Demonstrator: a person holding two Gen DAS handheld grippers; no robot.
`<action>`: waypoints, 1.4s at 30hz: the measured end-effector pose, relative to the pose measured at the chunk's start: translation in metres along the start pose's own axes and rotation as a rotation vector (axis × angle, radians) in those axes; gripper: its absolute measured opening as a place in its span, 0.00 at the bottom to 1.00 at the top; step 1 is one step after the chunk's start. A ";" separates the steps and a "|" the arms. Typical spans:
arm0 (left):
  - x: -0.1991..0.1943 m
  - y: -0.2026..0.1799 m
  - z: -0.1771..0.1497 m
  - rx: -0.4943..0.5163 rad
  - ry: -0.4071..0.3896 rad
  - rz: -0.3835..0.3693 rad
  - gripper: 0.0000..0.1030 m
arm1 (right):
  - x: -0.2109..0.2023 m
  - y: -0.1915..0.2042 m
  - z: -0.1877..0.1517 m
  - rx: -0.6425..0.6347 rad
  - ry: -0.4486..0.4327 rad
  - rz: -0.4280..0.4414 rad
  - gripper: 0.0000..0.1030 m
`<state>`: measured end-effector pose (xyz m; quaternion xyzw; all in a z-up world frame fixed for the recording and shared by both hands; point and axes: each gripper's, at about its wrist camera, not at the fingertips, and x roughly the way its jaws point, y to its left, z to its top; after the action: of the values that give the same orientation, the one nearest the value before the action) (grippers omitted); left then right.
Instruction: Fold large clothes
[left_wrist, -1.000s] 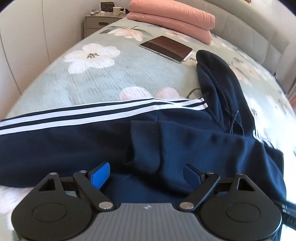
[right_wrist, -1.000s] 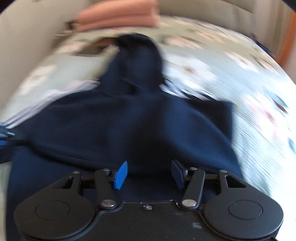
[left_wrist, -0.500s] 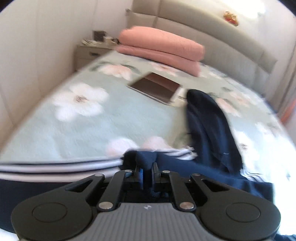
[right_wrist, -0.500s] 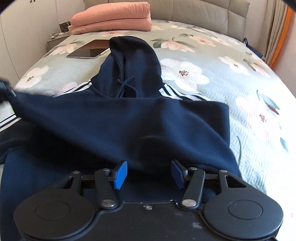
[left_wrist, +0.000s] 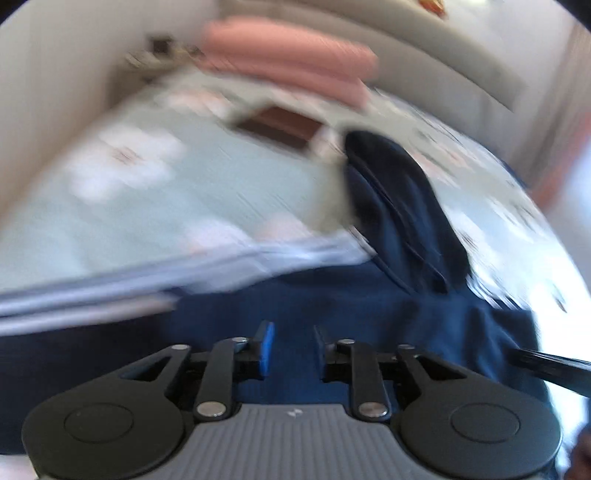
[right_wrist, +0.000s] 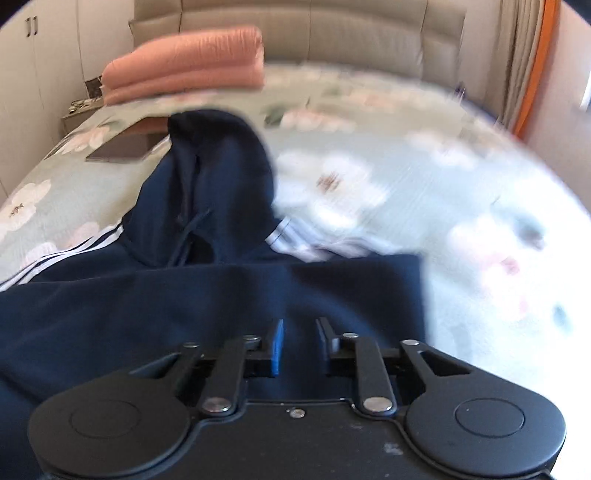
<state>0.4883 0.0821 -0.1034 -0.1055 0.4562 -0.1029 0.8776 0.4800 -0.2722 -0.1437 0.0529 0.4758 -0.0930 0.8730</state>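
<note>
A navy hoodie (left_wrist: 332, 306) with white sleeve stripes lies spread on the floral bed, hood (left_wrist: 391, 192) pointing at the headboard. It also shows in the right wrist view (right_wrist: 207, 295), hood (right_wrist: 221, 162) flat, a folded panel across the body. My left gripper (left_wrist: 291, 339) is open with a narrow gap, empty, just above the hoodie's body. My right gripper (right_wrist: 301, 334) is open with a narrow gap, empty, over the folded panel. Both views are motion-blurred.
Folded pink bedding (right_wrist: 184, 62) lies by the padded headboard. A dark tablet (left_wrist: 277, 127) lies left of the hood, also seen in the right wrist view (right_wrist: 125, 146). A nightstand (right_wrist: 77, 110) stands at the back left. The other tool's black edge (left_wrist: 546, 369) shows at right.
My left gripper, shut on hoodie fabric half a second ago, has let go and opened slightly. My right gripper's gap has narrowed. Both views shifted with blur.
</note>
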 end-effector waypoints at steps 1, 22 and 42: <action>0.014 -0.001 -0.005 0.005 0.042 0.015 0.12 | 0.014 0.002 -0.001 0.002 0.059 0.008 0.18; -0.133 0.232 -0.087 -0.794 -0.100 0.326 0.63 | -0.028 0.093 -0.035 -0.231 0.116 0.164 0.24; -0.137 0.233 -0.039 -0.600 -0.384 0.495 0.08 | -0.033 0.119 -0.037 -0.279 0.091 0.184 0.26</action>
<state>0.3983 0.3396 -0.0834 -0.2604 0.3059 0.2691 0.8753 0.4571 -0.1458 -0.1360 -0.0214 0.5164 0.0567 0.8542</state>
